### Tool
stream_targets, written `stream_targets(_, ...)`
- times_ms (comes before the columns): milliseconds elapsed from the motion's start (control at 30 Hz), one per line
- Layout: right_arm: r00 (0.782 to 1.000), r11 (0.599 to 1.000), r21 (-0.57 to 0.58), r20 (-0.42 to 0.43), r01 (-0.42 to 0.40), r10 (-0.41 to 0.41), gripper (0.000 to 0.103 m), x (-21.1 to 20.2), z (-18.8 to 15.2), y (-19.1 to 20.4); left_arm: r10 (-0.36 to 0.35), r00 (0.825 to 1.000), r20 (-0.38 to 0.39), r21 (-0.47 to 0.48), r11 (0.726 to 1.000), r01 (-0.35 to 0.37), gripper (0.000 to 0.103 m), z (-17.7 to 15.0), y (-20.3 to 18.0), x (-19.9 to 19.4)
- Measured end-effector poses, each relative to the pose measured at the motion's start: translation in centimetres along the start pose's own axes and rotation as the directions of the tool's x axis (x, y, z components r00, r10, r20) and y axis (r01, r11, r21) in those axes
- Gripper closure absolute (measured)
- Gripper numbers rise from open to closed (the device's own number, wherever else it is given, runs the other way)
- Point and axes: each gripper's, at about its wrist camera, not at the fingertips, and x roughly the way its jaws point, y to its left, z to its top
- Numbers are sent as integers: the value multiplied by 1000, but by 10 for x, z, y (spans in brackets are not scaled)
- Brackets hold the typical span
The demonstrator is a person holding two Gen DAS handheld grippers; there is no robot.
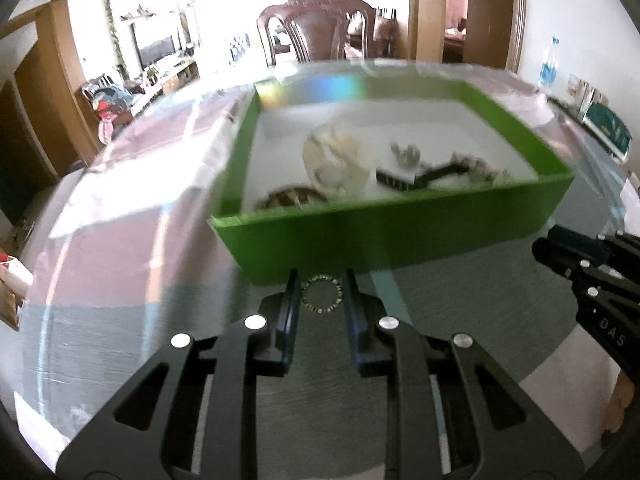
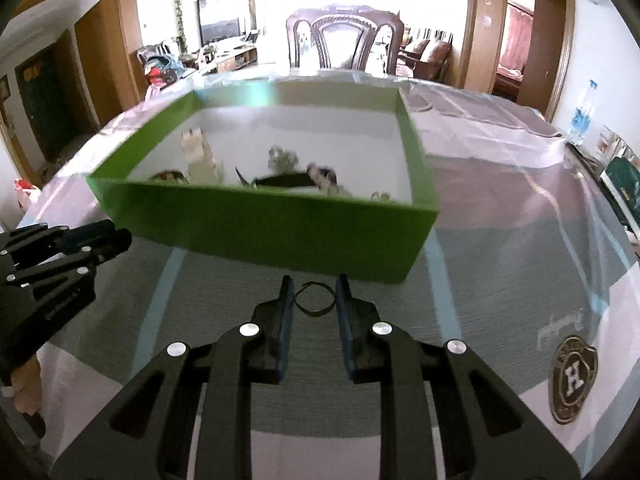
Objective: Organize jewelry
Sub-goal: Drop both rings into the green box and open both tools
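Observation:
A green box [image 1: 400,236] with a white floor holds several pieces: a cream flower piece [image 1: 336,160], a black comb-like clip [image 1: 416,176], a silver trinket [image 1: 406,152] and a brown bracelet [image 1: 288,198]. My left gripper [image 1: 322,284] is open, its fingers on either side of a beaded bracelet [image 1: 322,294] lying on the table just before the box. My right gripper [image 2: 314,290] is open around a thin black hair band [image 2: 314,299] lying in front of the box [image 2: 280,236]. Each gripper shows in the other's view, the right one [image 1: 560,250] and the left one [image 2: 108,240].
The table has a glossy pink and grey cloth [image 2: 500,200] with a round crest [image 2: 574,378] at the right. A wooden chair [image 2: 344,40] stands behind the far edge. A water bottle [image 2: 582,114] and boxes stand at the far right.

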Motion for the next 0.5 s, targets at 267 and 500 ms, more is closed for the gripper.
stream_targets(267, 992, 999, -46, 121, 28, -22, 81, -55, 43, 9, -31, 997, 75, -8, 999, 32, 82, 37, 6, -54)
stream_targets(500, 978, 997, -66, 204, 50, -35, 81, -64, 88, 15, 5, 993, 118, -1, 1000, -5, 82, 74, 9, -59)
